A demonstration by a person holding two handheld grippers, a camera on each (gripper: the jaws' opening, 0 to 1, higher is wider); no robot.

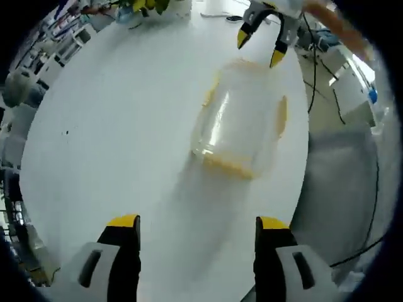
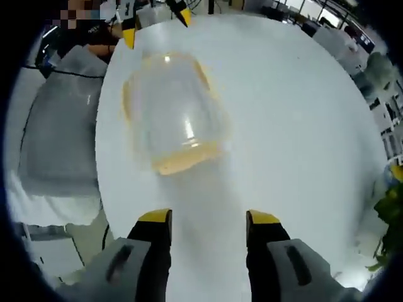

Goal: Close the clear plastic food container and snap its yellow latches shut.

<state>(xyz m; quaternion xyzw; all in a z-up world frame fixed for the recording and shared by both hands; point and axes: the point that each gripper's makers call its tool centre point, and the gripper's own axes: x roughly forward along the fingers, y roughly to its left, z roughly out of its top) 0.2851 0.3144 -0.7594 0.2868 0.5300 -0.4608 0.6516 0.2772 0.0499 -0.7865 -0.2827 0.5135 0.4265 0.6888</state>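
Container (image 1: 242, 119), clear plastic with yellow latches (image 1: 281, 116) along its sides, lies on the white round table (image 1: 113, 145) ahead of my left gripper (image 1: 196, 226) and slightly right of its centre line, well apart from the tips. My left jaws stand spread wide and released, with bare tabletop between them. Beyond the container, at its far end, I see my right gripper (image 1: 261, 47), its yellow tips parted and just beside the container's edge; whether they touch it I cannot tell. In the right gripper view the container (image 2: 173, 119) sits ahead and to the left of my right gripper (image 2: 208, 221), its yellow edge nearest the tips, clear of them. Those jaws are likewise released, grasping nothing. Past the container the left gripper (image 2: 154, 25) shows.
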